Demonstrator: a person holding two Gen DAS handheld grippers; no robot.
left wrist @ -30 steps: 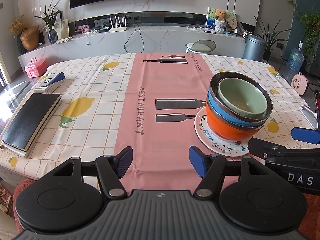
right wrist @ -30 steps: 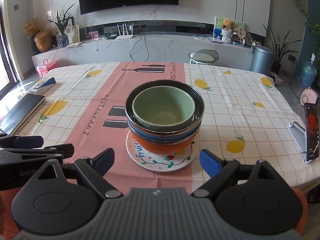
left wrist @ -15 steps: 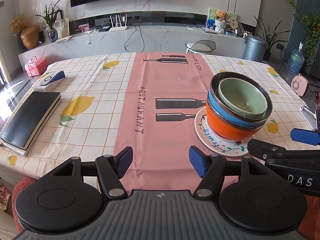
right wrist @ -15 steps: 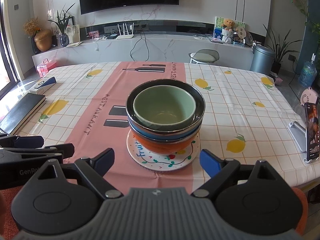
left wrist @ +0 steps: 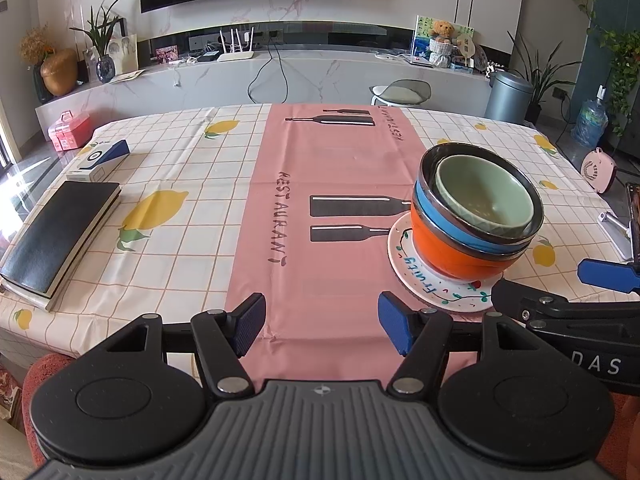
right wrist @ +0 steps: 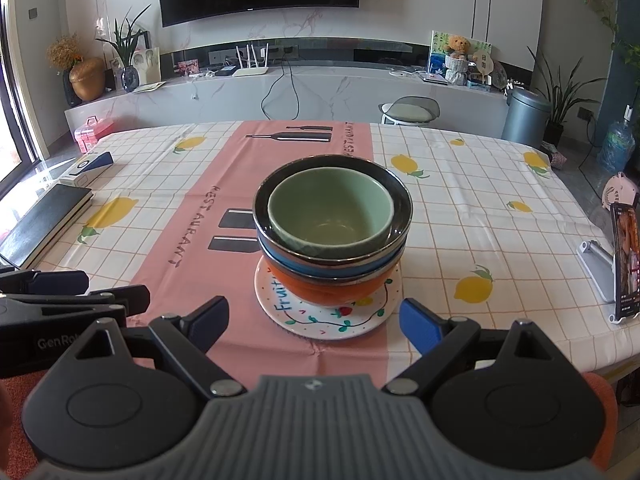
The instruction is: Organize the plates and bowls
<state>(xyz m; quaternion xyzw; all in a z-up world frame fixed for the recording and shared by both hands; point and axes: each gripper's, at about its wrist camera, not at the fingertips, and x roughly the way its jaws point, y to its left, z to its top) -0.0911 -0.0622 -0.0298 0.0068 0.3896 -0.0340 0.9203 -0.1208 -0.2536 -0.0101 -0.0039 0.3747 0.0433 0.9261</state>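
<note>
A pale green ceramic bowl [right wrist: 330,210] sat nested in stacked black-rimmed, blue and orange bowls [right wrist: 326,284] on a white painted plate [right wrist: 320,322] near the table's front edge. My left gripper [left wrist: 322,322] and right gripper [right wrist: 314,320] stood open, empty.

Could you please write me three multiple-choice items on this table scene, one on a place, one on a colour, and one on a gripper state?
1. Where does the stack of bowls stand?
A. on the black notebook
B. on the painted plate
C. on the bare cloth

2. What colour is the innermost bowl?
A. green
B. orange
C. blue

3. How is the right gripper?
A. shut on a bowl
B. shut and empty
C. open and empty

Answers:
1 B: the orange bottom bowl sits on the plate lettered "Fruit".
2 A: the green bowl nests on top.
3 C: the right gripper has its jaws spread short of the plate, with nothing between them.
</note>
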